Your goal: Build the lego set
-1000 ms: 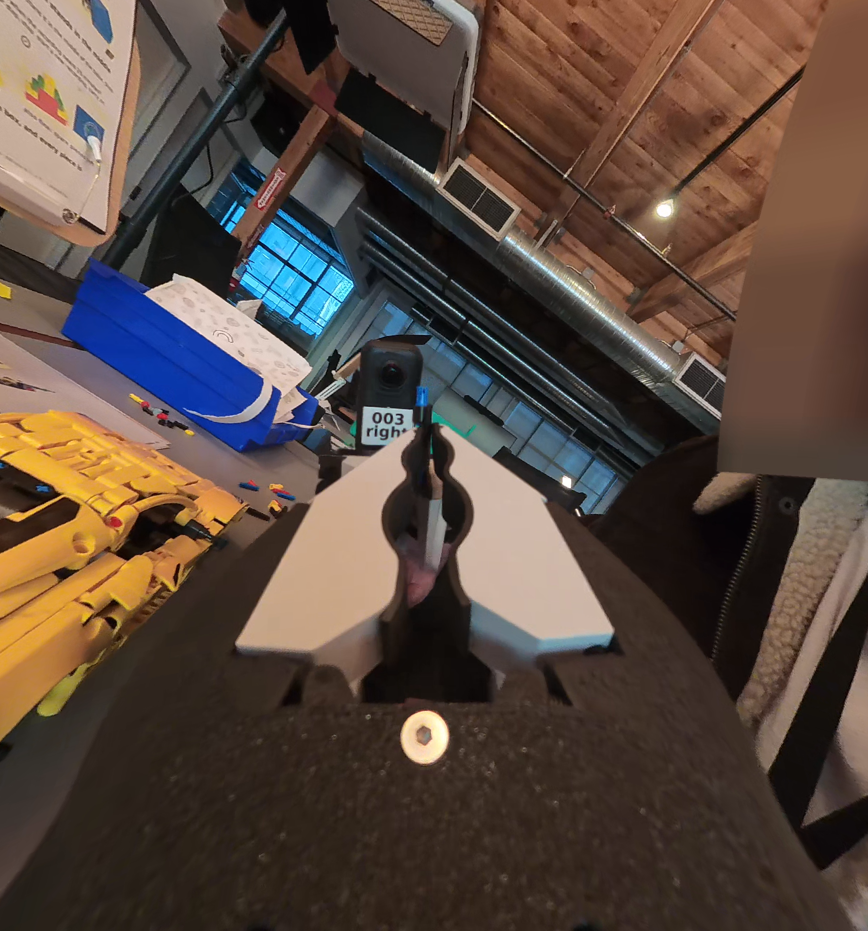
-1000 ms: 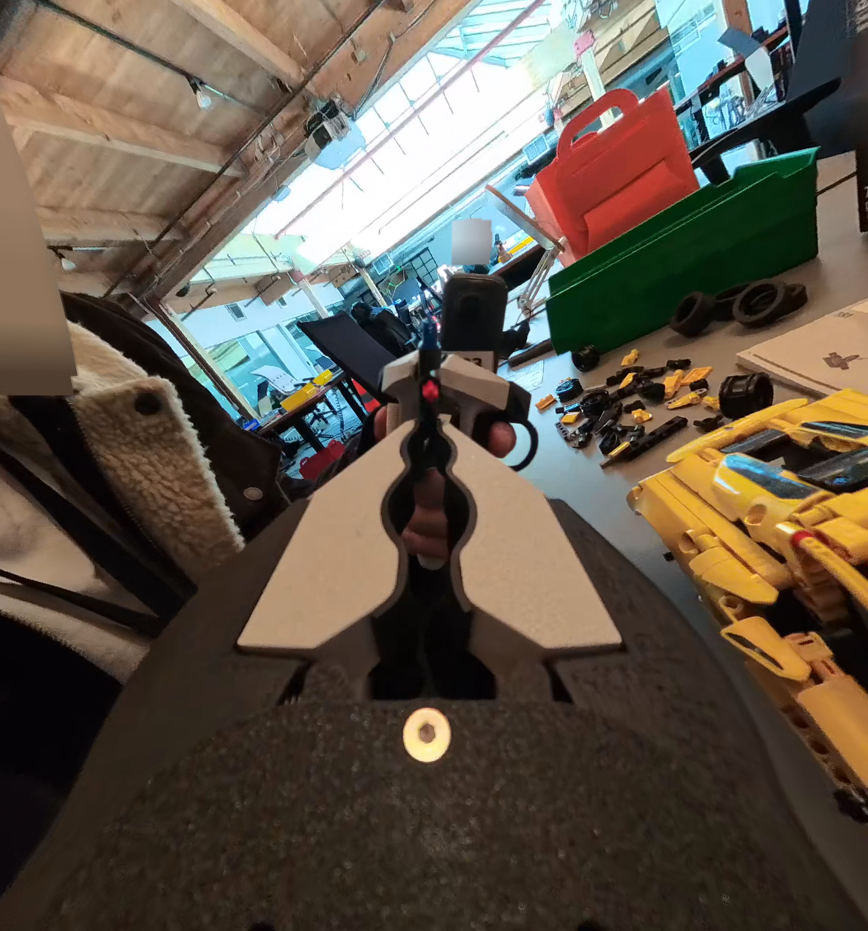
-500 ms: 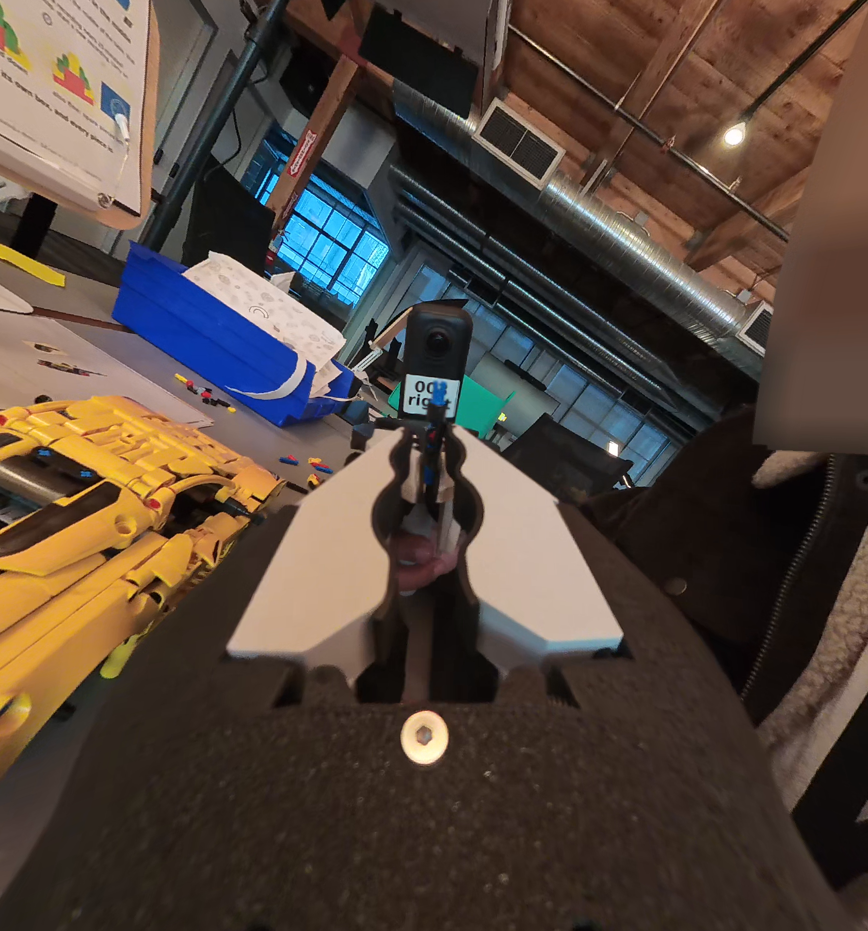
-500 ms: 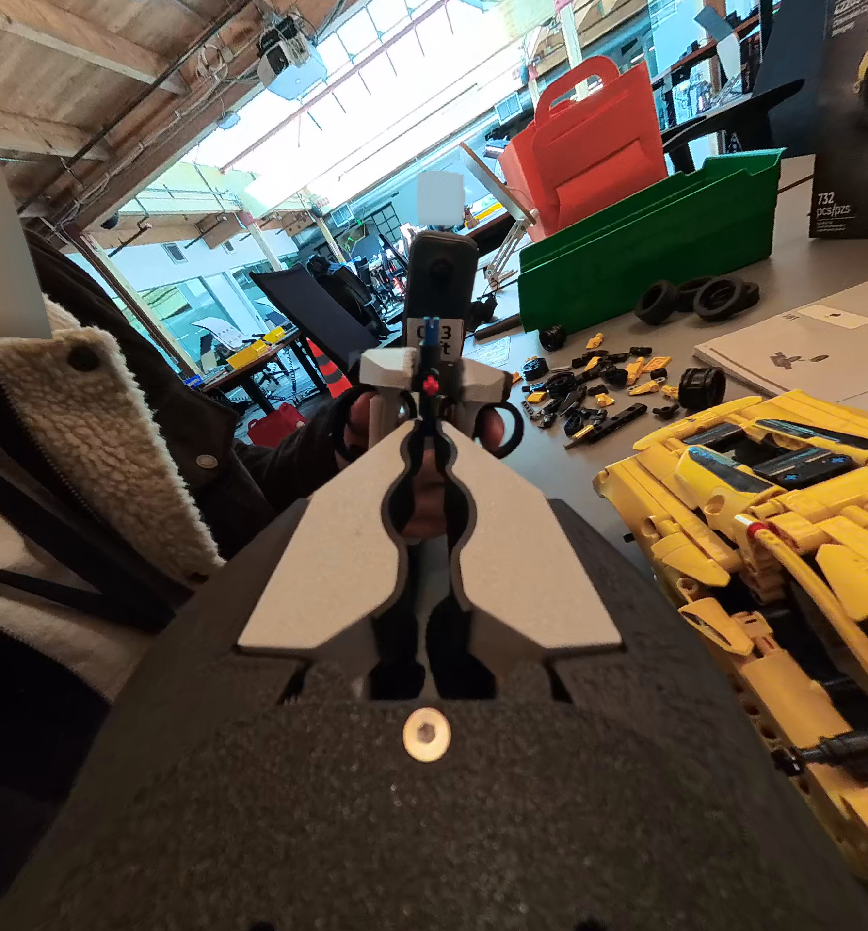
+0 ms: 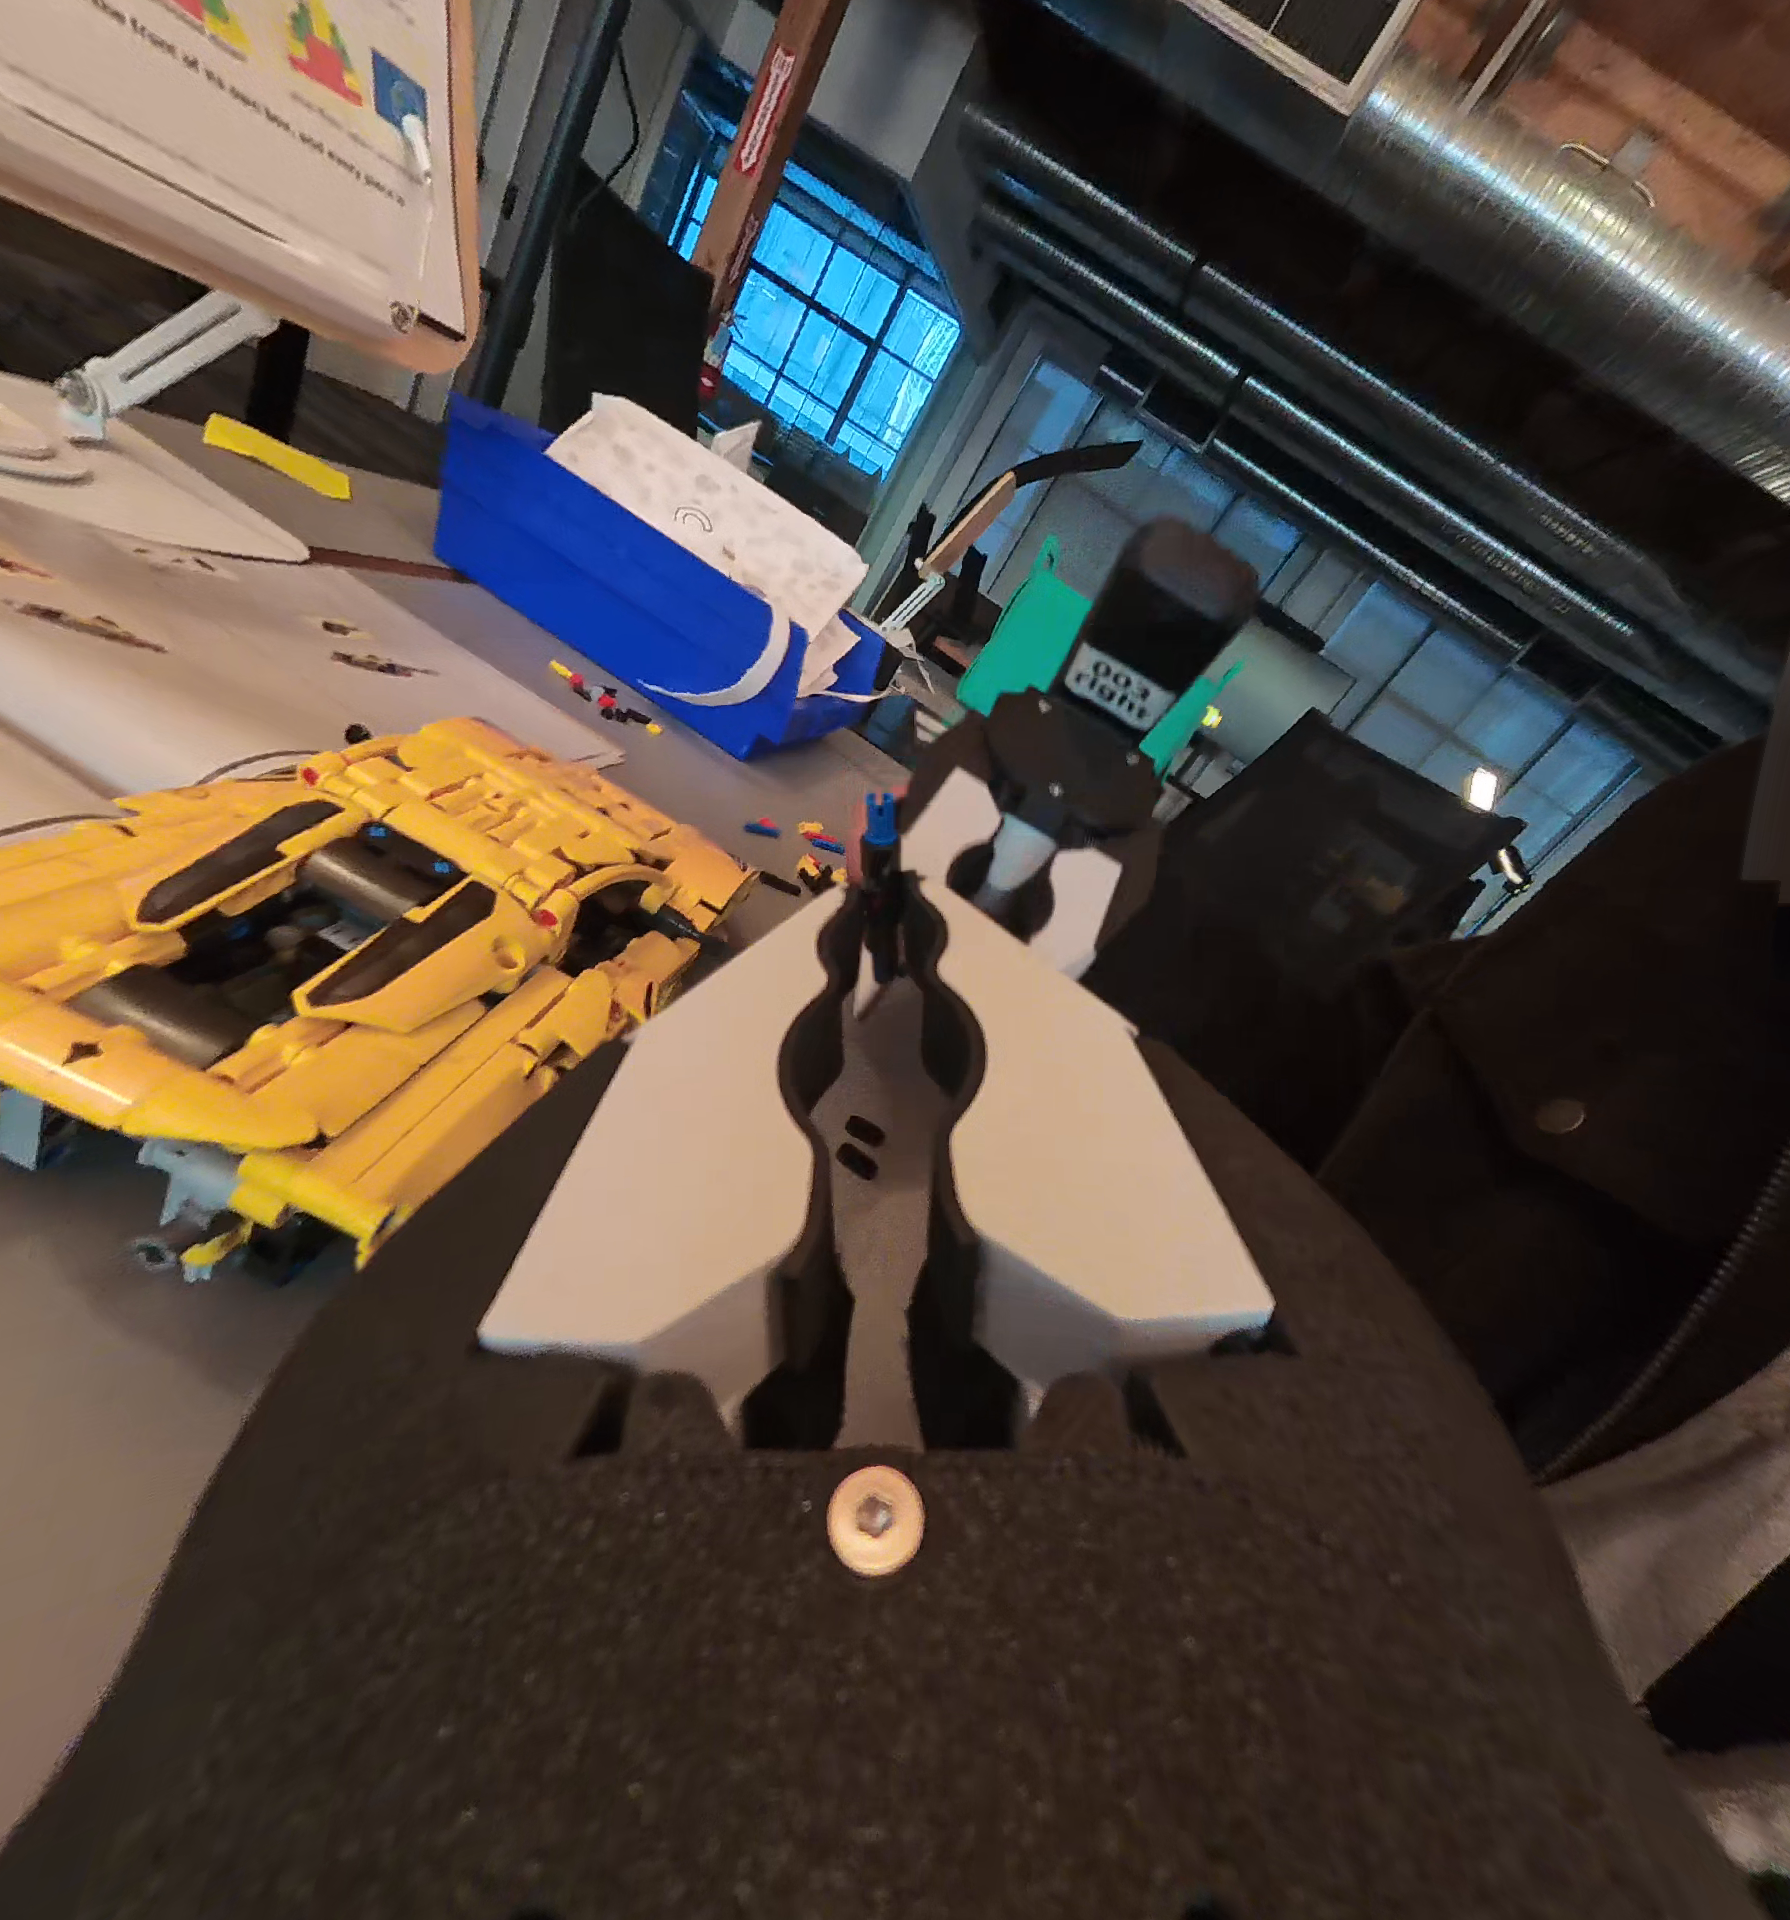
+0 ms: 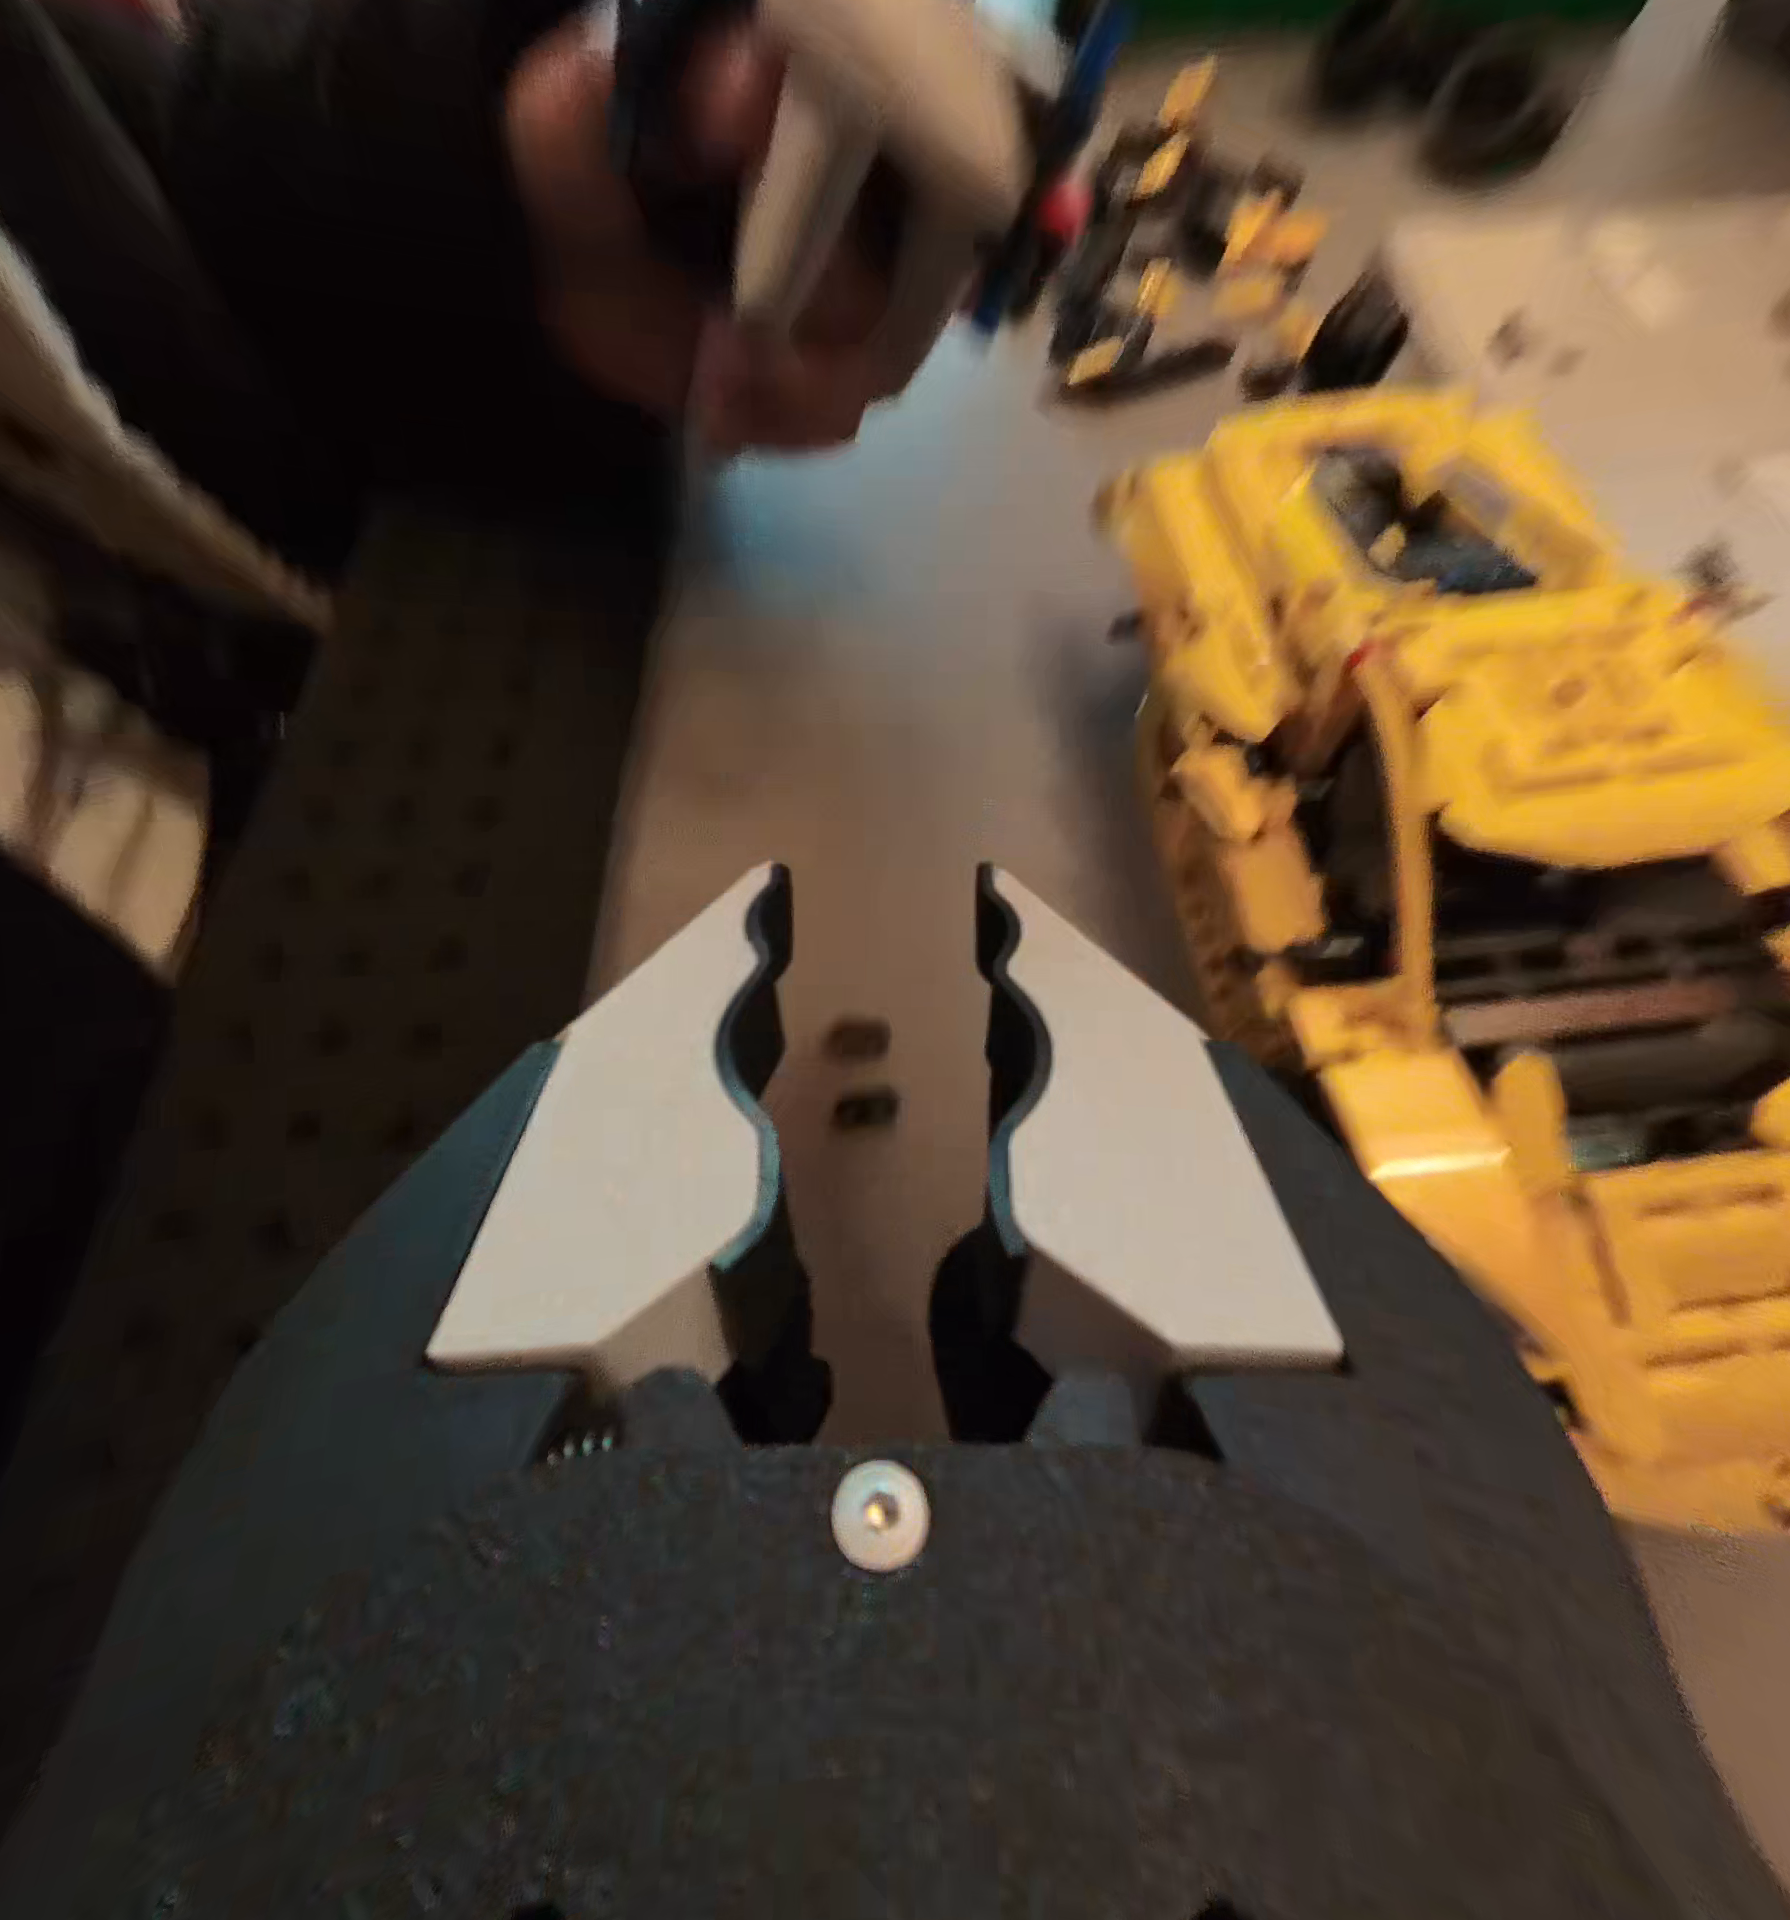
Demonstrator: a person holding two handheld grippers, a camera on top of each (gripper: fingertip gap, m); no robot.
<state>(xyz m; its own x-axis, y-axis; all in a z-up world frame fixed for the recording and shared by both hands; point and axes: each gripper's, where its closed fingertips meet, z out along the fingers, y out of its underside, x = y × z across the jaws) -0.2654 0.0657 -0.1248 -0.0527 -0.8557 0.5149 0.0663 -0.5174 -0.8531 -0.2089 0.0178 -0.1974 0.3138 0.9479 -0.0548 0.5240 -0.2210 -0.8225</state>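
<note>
The yellow lego car (image 5: 330, 966) lies on the grey table, left of my left gripper. My left gripper (image 5: 878, 904) is shut on a small black lego piece with a blue pin (image 5: 878, 831) on top, held above the table. The right gripper's body (image 5: 1067, 790) shows just behind it. In the blurred right wrist view, my right gripper (image 6: 883, 883) is open and empty above the table, with the car (image 6: 1493, 883) to its right. The left gripper (image 6: 870, 166) and the hand holding it show at the top, with the pin piece (image 6: 1057, 208).
A blue bin (image 5: 610, 603) with white paper stands behind the car. Loose small pieces (image 5: 797, 842) lie by the car; more black and yellow pieces (image 6: 1182, 260) lie beyond. An instruction board (image 5: 195, 125) hangs top left. A perforated dark table edge (image 6: 371, 883) runs at left. Some 11 cm of space lies between my two pairs of fingers.
My right gripper has opened, let go of the pin piece, and swung down towards the table. My left gripper keeps the piece and has tilted downwards; the two grippers have drawn apart.
</note>
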